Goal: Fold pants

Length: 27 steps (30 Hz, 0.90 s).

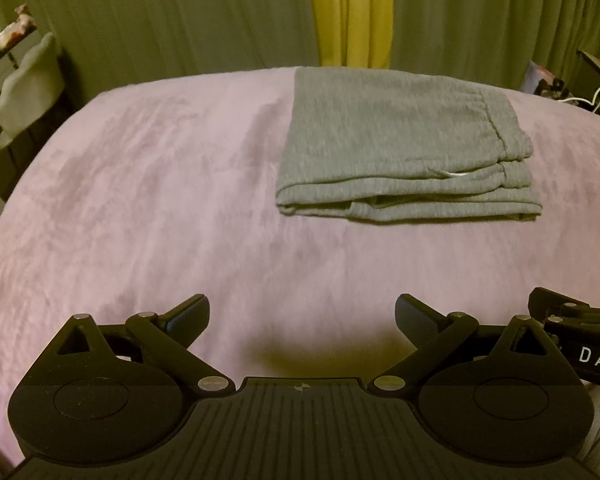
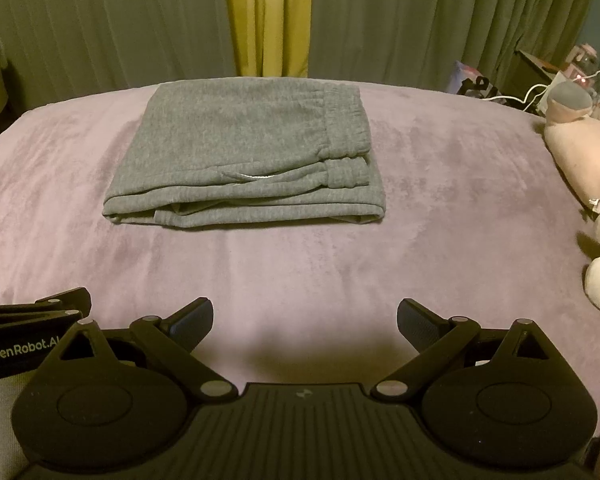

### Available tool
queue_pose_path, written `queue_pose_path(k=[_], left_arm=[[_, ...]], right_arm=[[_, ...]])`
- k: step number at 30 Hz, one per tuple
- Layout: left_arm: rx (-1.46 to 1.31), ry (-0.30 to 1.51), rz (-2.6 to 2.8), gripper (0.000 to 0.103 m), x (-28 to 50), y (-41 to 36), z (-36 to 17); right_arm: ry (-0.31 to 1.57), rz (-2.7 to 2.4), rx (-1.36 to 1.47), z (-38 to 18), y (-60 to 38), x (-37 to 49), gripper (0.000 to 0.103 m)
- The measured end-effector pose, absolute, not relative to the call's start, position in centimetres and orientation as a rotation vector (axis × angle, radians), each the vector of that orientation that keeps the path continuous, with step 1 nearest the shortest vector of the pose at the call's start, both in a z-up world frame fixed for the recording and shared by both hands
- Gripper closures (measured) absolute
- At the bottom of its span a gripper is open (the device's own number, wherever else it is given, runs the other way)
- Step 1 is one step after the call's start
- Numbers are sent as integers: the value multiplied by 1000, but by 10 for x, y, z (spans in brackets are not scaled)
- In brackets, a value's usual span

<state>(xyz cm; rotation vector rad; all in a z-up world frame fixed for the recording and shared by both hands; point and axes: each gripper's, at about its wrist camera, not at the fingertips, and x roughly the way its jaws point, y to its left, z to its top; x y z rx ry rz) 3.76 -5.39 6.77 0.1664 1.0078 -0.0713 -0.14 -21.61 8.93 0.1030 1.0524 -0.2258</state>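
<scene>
Grey pants (image 1: 404,144) lie folded in a flat stack on the pink bed cover (image 1: 140,200), waistband to the right, a white drawstring tip showing. In the right wrist view the pants (image 2: 244,160) lie ahead in the middle. My left gripper (image 1: 302,316) is open and empty, held back from the pants near the bed's front. My right gripper (image 2: 305,318) is open and empty, also well short of the pants. Each gripper's body shows at the other view's edge: the right one (image 1: 580,340) and the left one (image 2: 32,328).
Green curtains (image 2: 420,20) with a yellow strip hang behind the bed. Pink and white soft toys (image 2: 592,160) lie at the bed's right edge. A nightstand with cables (image 2: 540,80) stands at the right; a white cloth over furniture (image 1: 28,88) is at the left.
</scene>
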Motion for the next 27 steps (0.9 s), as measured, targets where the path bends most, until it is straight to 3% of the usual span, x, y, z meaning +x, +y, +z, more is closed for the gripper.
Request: queue_pose_path(k=[27], left_arm=[[164, 1013, -69, 1, 37, -51, 64]], right_arm=[[1048, -216, 103, 88, -212, -3, 4]])
